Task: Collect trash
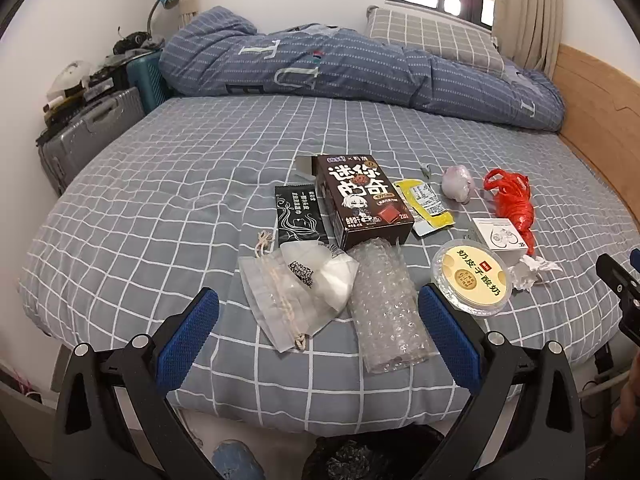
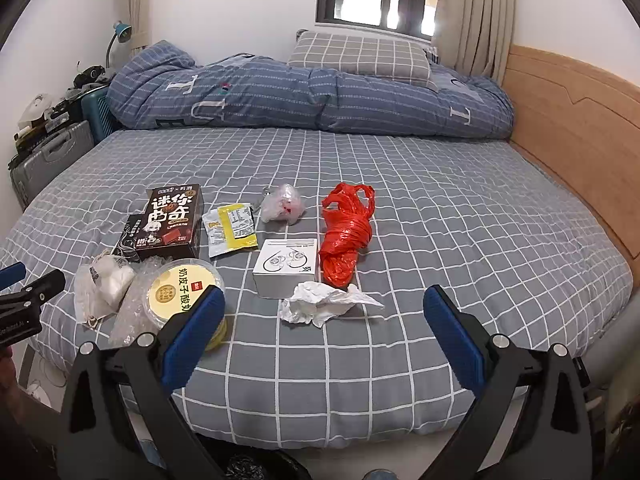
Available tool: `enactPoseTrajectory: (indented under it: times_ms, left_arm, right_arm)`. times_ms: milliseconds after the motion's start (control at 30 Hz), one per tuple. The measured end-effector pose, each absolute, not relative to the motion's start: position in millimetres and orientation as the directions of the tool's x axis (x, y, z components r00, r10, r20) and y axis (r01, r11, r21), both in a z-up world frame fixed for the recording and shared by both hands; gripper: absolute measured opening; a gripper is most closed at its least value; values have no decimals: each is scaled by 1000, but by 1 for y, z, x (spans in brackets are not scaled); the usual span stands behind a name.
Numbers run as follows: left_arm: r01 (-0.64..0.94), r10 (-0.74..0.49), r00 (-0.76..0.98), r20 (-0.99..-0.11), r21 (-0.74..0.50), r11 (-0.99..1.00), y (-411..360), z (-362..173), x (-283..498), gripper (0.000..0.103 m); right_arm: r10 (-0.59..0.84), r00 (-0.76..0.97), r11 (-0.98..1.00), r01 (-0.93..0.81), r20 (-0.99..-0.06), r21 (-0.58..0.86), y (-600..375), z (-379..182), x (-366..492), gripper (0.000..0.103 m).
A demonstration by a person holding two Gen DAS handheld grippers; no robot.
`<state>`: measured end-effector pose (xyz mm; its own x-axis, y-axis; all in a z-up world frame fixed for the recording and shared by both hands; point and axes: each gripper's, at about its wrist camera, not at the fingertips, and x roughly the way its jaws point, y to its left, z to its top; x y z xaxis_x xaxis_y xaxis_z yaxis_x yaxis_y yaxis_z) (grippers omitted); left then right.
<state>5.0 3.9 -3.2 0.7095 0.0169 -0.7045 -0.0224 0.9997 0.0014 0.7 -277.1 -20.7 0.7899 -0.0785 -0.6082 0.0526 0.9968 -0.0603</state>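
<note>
A grey checked bed sheet [image 1: 200,184] carries a scatter of trash near its front edge. In the left wrist view the left gripper [image 1: 318,302] hangs above that edge with its blue-padded jaws spread wide and nothing between the pads; just past them lie a strip of bubble wrap [image 1: 384,312] and, at its 9 o'clock and touching it, a frosted drawstring pouch [image 1: 298,288]. At 12 o'clock from the bubble wrap stands a dark brown cookie box [image 1: 362,200], with a black sachet [image 1: 298,214] at the box's 9 o'clock and a yellow snack wrapper [image 1: 428,204] at its 3 o'clock. A round yellow-lidded yogurt tub [image 1: 472,278] sits beside the right finger.

In the right wrist view the right gripper [image 2: 324,306] is likewise fully open and empty, poised over a crumpled white tissue [image 2: 320,304]. At the tissue's 12 o'clock lies a small white earphone box [image 2: 286,266], touching a twisted red plastic bag [image 2: 346,236] at its 3 o'clock. A balled clear plastic bag [image 2: 284,208] lies at 11 o'clock from the red bag. A folded blue quilt [image 2: 304,96] and a checked pillow [image 2: 360,54] fill the far side.
</note>
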Motion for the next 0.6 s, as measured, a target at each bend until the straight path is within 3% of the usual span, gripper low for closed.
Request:
enactPoseTrajectory:
  times_ms: [600]
  left_arm:
    - [-16, 20, 707, -707, 11, 1000, 5, -3, 6, 97]
  right_arm:
    - [-86, 787, 996, 60, -611, -64, -277, -23, 3, 96]
